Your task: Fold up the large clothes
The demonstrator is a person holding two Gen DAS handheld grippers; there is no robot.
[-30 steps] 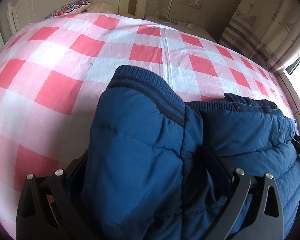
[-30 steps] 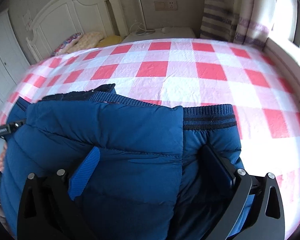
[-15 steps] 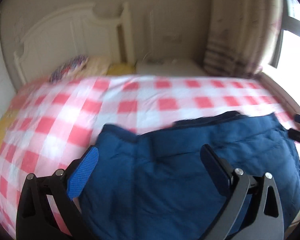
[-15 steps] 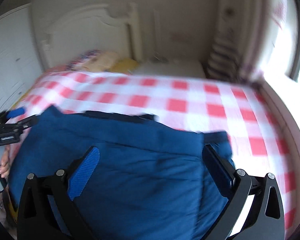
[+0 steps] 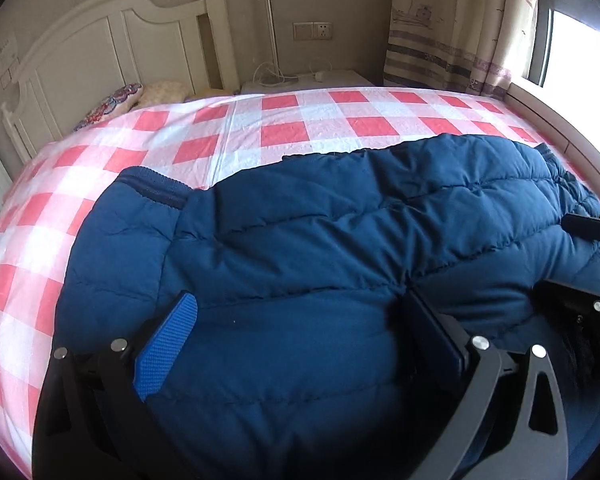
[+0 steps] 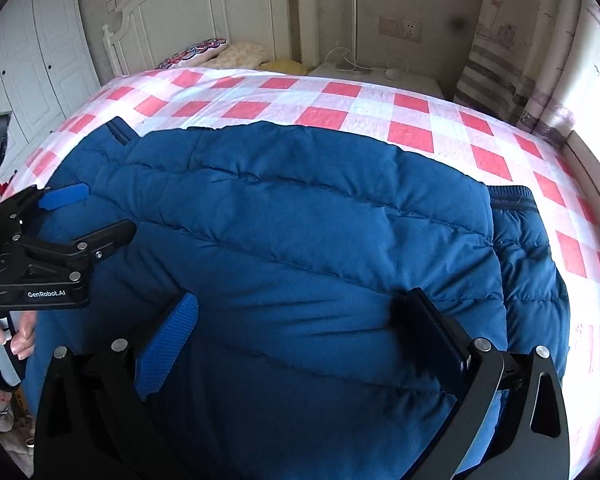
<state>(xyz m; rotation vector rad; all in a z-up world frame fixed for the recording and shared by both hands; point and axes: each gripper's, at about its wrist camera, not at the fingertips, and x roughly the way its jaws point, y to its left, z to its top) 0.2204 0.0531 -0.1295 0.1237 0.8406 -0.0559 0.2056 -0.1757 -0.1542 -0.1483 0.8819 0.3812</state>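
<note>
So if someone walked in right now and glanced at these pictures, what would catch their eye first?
First, the big puffy navy-blue quilted jacket, folded and spread across the near side of the bed. Under it lies the bright red-and-white checked bedsheet, running back to the white panelled headboard. Both black two-finger grippers with blue pads hang open above the jacket, the left gripper and the right gripper, neither gripping the fabric.

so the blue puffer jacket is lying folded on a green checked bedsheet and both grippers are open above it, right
Not quite: the bedsheet is red and white checked, not green, as both wrist views show. The rest holds: the blue puffer jacket lies folded on it, and the left gripper and right gripper are open above it.
</note>
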